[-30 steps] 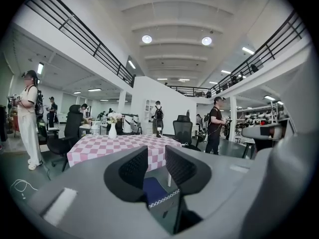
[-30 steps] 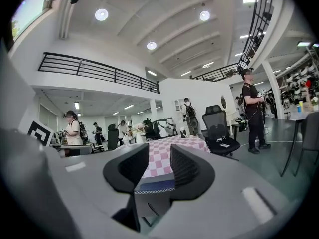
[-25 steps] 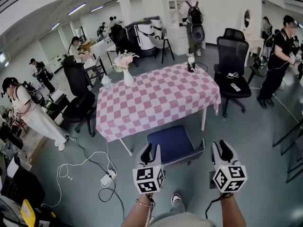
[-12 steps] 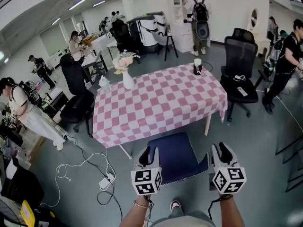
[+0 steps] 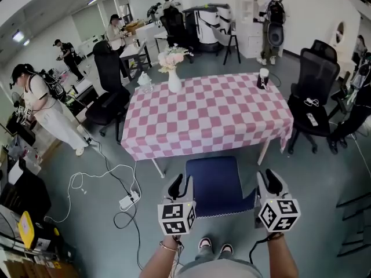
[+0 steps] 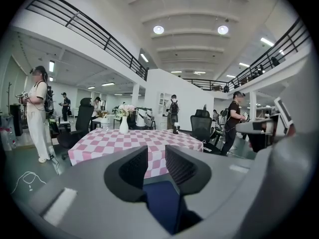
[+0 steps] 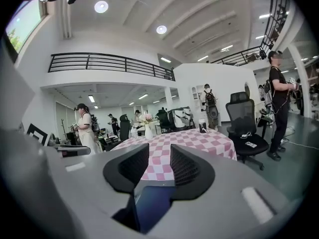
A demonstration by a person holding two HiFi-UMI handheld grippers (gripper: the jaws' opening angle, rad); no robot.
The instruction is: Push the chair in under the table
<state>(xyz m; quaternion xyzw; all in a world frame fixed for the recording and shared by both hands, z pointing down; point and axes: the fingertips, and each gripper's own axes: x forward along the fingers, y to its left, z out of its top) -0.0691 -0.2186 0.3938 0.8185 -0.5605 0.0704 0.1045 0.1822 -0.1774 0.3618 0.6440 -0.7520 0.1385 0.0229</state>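
Busy open workshop all round, people standing about on a grey-green floor, and in the middle a bench [image 5: 220, 120] under a pink-and-white checked cloth. On it a white vase [image 5: 174, 83] of pale flowers stands near the far left corner and a dark cup [image 5: 264, 79] near the far right. The blue chair [image 5: 213, 184] sits at the near side of the bench, its front edge just at the hanging hem of the cloth and most of the seat out in the open. The left tongs [image 5: 181, 186] are at the chair's rear left corner and the right tongs [image 5: 267, 182] at its rear right corner. Both point toward the bench, and both are spread, with nothing pinched between the pads – only the chair's blue shows low in each gap. A white power strip [image 5: 127, 202] and its looping cable lie on the floor to the left, and black office chairs [image 5: 313, 91] flank the bench.
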